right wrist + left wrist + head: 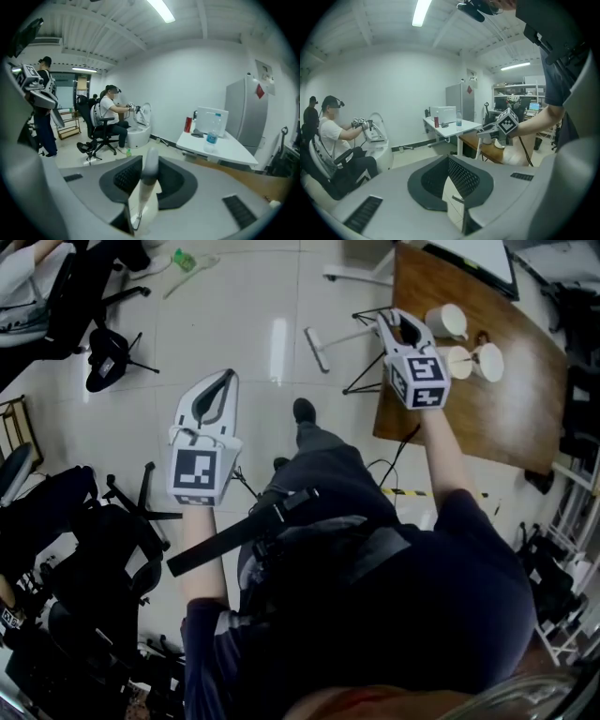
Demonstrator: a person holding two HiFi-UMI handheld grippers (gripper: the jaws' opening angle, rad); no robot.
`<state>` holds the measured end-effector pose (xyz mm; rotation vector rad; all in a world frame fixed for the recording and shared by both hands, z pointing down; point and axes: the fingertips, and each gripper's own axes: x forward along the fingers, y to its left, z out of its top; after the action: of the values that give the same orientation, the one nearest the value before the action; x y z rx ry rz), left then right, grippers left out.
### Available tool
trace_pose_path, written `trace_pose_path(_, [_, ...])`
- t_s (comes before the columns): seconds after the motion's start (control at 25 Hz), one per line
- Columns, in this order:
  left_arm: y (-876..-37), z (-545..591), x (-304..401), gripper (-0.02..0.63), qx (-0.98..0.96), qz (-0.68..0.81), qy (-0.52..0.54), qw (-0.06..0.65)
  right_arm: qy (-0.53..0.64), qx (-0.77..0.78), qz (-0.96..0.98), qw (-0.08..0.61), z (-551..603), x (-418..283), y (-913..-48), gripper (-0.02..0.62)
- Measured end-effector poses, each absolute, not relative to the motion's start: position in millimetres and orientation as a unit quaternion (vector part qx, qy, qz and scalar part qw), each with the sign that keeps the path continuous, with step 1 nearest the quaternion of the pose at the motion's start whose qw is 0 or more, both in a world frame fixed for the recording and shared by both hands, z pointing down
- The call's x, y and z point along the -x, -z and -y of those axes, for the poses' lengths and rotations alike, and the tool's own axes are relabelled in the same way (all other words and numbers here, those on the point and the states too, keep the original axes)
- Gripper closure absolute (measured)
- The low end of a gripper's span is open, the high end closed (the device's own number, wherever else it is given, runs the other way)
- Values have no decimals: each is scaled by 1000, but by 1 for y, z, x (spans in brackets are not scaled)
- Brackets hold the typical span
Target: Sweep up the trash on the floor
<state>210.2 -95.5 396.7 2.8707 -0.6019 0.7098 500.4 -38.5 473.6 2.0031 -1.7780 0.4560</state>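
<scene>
A broom lies tilted over the pale floor: its head [317, 350] rests on the tiles and its white handle [354, 335] runs up to my right gripper [405, 329]. In the right gripper view the handle [149, 174] stands between the two jaws, whose pads touch it on both sides. My left gripper [217, 393] hangs over bare floor to the left, shut with nothing in it, as the left gripper view [451, 187] confirms. A small green piece of trash [184, 259] lies on the floor at the far top left, well away from both grippers.
A brown table [506, 413] with white cups [448, 321] stands right of the broom. A black tripod stand [361, 381] is under the right gripper. A black office chair [105, 354] and dark equipment [84, 549] fill the left. A seated person [333, 136] is across the room.
</scene>
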Motion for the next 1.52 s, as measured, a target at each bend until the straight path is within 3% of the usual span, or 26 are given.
trace_pose_path(0.6, [-420, 119, -113, 606, -892, 353, -248, 135, -104, -495, 828, 241, 170, -372, -440, 488])
trace_pose_path(0.96, [-409, 138, -82, 606, -903, 356, -220, 98, -81, -425, 874, 223, 197, -248, -415, 488])
trace_pose_path(1.16, [-409, 152, -24, 606, -911, 350, -162, 148, -73, -432, 873, 216, 233, -186, -420, 489])
trace_pose_path(1.52, [-420, 183, 131, 606, -879, 412, -198, 136, -42, -358, 906, 223, 294, -35, -416, 489])
